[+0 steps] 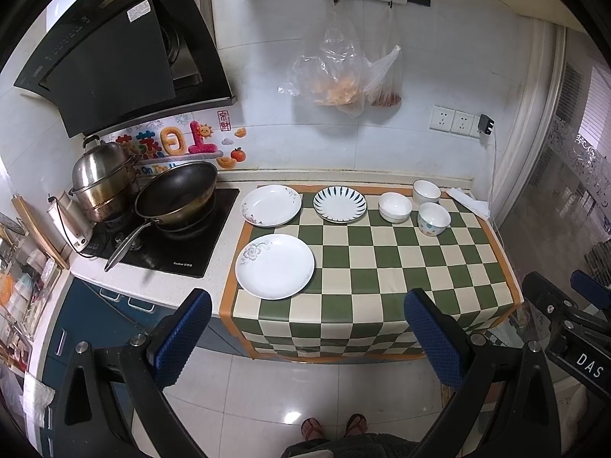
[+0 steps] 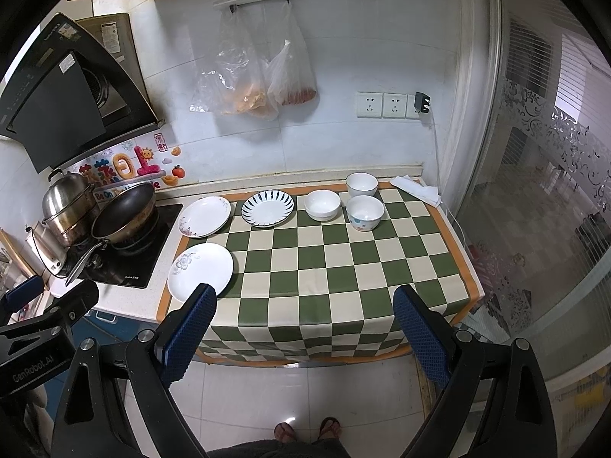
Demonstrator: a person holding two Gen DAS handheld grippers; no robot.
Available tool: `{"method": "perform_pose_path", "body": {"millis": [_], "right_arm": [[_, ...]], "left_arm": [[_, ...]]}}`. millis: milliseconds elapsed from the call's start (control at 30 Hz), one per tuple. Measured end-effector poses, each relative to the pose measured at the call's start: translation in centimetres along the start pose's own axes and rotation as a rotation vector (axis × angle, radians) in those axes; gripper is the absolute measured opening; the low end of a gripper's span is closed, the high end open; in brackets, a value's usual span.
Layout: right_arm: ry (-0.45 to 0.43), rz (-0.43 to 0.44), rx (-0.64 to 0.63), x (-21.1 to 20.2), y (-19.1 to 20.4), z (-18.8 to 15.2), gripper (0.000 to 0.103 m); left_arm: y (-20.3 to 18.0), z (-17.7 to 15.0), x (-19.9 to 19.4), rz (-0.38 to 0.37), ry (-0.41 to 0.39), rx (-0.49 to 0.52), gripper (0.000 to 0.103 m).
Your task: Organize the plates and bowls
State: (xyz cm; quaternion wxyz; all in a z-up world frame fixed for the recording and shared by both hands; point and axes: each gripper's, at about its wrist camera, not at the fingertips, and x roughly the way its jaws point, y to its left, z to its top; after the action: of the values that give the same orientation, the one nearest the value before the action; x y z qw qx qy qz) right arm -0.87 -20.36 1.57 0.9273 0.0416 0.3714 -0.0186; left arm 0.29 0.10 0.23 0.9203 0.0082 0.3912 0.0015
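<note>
Three plates lie on the green checked cloth (image 1: 401, 263): a white plate with a grey flower (image 1: 275, 266) at the front left, a floral-rimmed plate (image 1: 270, 205) behind it, and a blue-striped plate (image 1: 340, 204) at the back middle. To the right stand a plain white bowl (image 1: 395, 207), a tall white bowl (image 1: 426, 192) and a patterned bowl (image 1: 434, 218). The same plates (image 2: 200, 271) and bowls (image 2: 364, 212) show in the right wrist view. My left gripper (image 1: 307, 332) and right gripper (image 2: 305, 328) both hang open in front of the counter, holding nothing.
A black wok (image 1: 175, 198), a steel steamer pot (image 1: 103, 179) and a kettle (image 1: 70, 221) sit on the hob at the left under a range hood (image 1: 114, 57). Plastic bags (image 1: 336, 72) hang on the wall. A folded cloth (image 1: 469, 200) lies at the back right. A person's sandalled feet (image 1: 334, 427) stand below.
</note>
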Motion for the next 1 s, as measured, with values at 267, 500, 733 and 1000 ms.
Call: {"method": "perform_pose_path", "body": {"millis": [267,500,733,1000], "right_arm": [[-0.001,0.002,0.000,0.0,-0.1,0.0,0.096],[0.000,0.001,-0.002,0.3,0.0,0.2,0.096],[0.002,0.000,0.004,0.8,0.2,0.5,0.096],[-0.006,0.014,0.021,4.8,1.6,1.1,0.096]], "left_arm": [[0.0,0.1,0.1,0.001,-0.002,0.000,0.103],[-0.2,0.4,0.1,0.001,-0.001,0.001,0.103],[-0.2,0.5,0.2,-0.003,-0.002,0.002,0.103],[2.2,3.2,6.5,0.012,0.000,-0.019,0.103]]}}
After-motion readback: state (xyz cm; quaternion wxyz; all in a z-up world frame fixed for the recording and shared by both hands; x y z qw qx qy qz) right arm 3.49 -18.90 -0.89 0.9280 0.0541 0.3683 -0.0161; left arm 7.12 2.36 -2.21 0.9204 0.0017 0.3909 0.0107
